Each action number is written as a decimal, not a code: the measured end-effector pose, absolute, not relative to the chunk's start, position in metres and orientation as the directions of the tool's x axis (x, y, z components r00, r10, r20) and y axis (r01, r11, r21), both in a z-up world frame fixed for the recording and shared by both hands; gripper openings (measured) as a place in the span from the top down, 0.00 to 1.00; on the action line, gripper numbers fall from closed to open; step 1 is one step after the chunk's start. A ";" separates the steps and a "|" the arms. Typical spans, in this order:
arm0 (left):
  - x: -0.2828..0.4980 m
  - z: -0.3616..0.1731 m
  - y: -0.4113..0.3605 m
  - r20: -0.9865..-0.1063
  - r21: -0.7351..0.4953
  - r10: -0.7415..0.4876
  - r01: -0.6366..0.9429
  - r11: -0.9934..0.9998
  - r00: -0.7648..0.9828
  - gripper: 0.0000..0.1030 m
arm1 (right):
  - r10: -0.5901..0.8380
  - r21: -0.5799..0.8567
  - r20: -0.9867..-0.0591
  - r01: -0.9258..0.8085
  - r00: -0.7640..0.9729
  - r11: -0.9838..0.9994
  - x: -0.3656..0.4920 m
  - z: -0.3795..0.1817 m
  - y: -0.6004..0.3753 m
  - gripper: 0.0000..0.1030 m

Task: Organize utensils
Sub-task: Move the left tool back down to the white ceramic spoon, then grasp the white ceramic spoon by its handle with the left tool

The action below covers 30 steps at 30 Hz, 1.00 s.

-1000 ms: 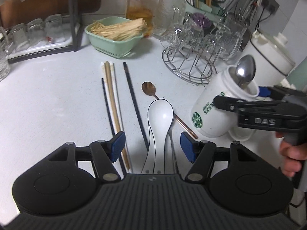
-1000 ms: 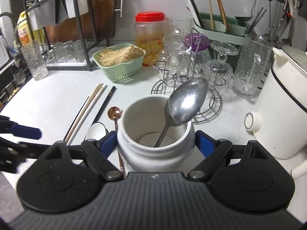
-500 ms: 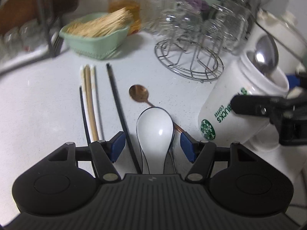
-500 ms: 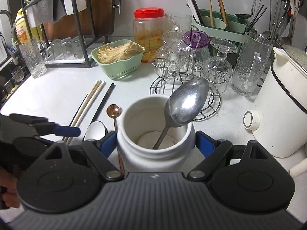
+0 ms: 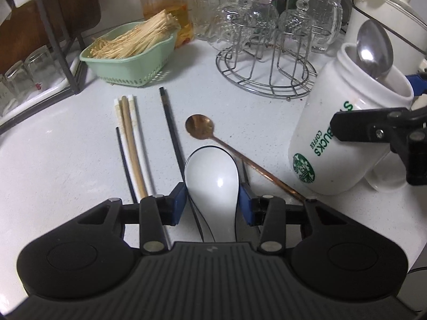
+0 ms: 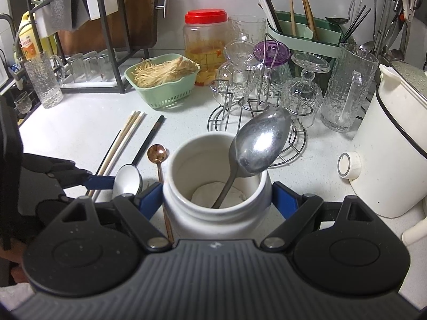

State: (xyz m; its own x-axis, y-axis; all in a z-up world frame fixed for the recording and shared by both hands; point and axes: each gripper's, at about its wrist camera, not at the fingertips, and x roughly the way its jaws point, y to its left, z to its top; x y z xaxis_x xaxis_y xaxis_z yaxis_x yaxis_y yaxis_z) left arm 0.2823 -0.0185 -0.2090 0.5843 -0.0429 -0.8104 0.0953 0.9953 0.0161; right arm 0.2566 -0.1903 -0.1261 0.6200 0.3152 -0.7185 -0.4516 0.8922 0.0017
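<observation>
A white ceramic spoon (image 5: 213, 176) (image 6: 127, 177) lies on the white counter. My left gripper (image 5: 212, 204) is closing around its bowl, and the blue pads (image 5: 179, 203) touch both sides. A copper spoon (image 5: 200, 126) lies just to its right, and several chopsticks (image 5: 130, 138) and a black chopstick (image 5: 170, 128) lie to its left. My right gripper (image 6: 217, 200) is shut on a white Starbucks mug (image 5: 333, 144) (image 6: 170, 165), held tilted toward the left. A steel spoon (image 6: 260, 144) (image 5: 373, 50) stands inside the mug.
Behind the utensils sit a green basket of noodles (image 5: 128, 61), a red-lidded jar (image 6: 205, 42) and a wire rack of glasses (image 5: 267, 80). A white cooker (image 6: 395, 146) stands at the right. A green caddy with chopsticks (image 6: 301, 37) is at the back wall.
My left gripper came forward and down over the white spoon, and its jaws narrowed onto the bowl. The right gripper and mug stayed put.
</observation>
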 end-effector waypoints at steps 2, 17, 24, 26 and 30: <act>0.279 -0.205 -0.017 -0.807 0.019 -0.037 0.088 0.996 0.590 0.53 | 0.317 0.002 -0.715 -0.452 0.623 0.892 0.256 -0.127 -0.191 0.13; 0.274 -0.206 0.015 -0.796 -0.215 -0.177 0.004 0.977 0.579 0.53 | 0.316 0.000 -0.698 -0.442 0.642 0.897 0.253 -0.129 -0.191 0.13; 0.274 -0.199 0.012 -0.790 -0.196 -0.170 0.021 0.980 0.589 0.54 | 0.317 0.000 -0.696 -0.442 0.644 0.897 0.253 -0.129 -0.191 0.13; 0.275 -0.201 0.012 -0.794 -0.195 -0.171 0.023 0.981 0.583 0.59 | 0.318 0.000 -0.695 -0.443 0.645 0.897 0.253 -0.129 -0.191 0.13; 0.278 -0.203 0.013 -0.799 -0.185 -0.157 0.010 0.983 0.581 0.60 | 0.319 -0.001 -0.696 -0.445 0.644 0.896 0.253 -0.129 -0.191 0.13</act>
State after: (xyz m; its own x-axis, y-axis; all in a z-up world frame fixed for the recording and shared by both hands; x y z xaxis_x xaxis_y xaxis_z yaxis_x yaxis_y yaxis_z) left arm 0.2781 0.0128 -0.2030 0.5810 -0.1567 -0.7987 0.0102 0.9826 -0.1854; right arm 0.2531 -0.1909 -0.1287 0.6437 0.3189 -0.6956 -0.4446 0.8957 -0.0008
